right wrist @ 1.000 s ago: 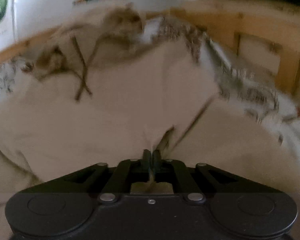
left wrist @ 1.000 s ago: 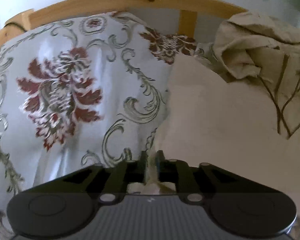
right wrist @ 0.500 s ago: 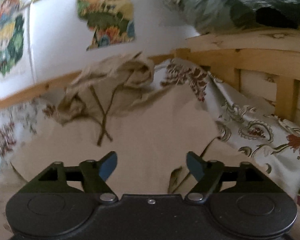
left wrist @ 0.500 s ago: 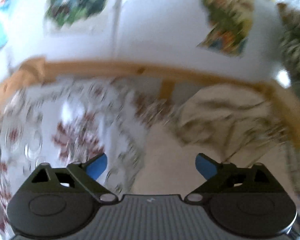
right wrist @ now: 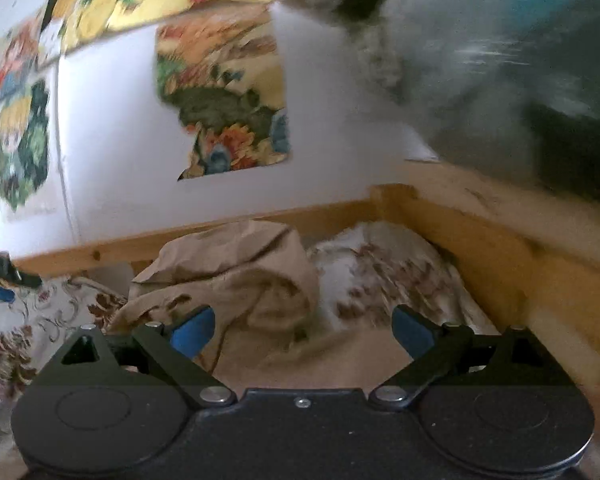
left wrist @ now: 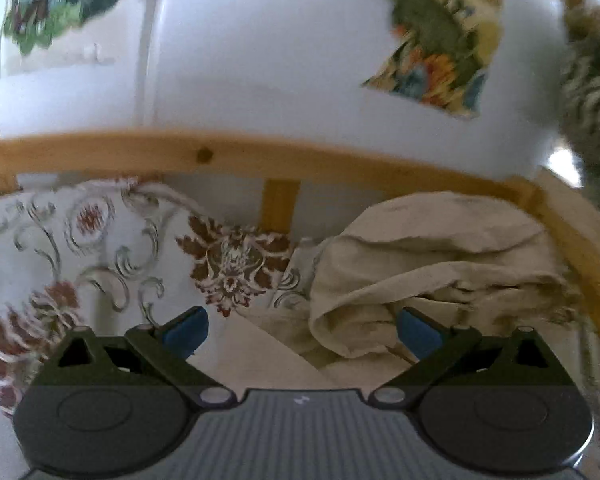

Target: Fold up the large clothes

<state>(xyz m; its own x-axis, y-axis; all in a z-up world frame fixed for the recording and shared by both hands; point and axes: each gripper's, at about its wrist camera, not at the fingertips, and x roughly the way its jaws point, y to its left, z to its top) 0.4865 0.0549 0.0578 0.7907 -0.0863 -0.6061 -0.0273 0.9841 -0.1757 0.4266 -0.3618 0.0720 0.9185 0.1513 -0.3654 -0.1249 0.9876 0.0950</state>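
Both my left gripper [left wrist: 302, 326] and right gripper [right wrist: 302, 326] have their fingers spread wide, holding nothing. The beige hoodie [left wrist: 428, 276] lies on the bed [left wrist: 100, 240] just ahead, hood bunched at the far end by the wooden rail [left wrist: 220, 152]. Body looks partly flattened, so I'd guess more folds to go.

Wooden-framed bed [left wrist: 228, 152] with floral sheet [left wrist: 100, 248] carries a crumpled beige hoodie [left wrist: 428, 264]
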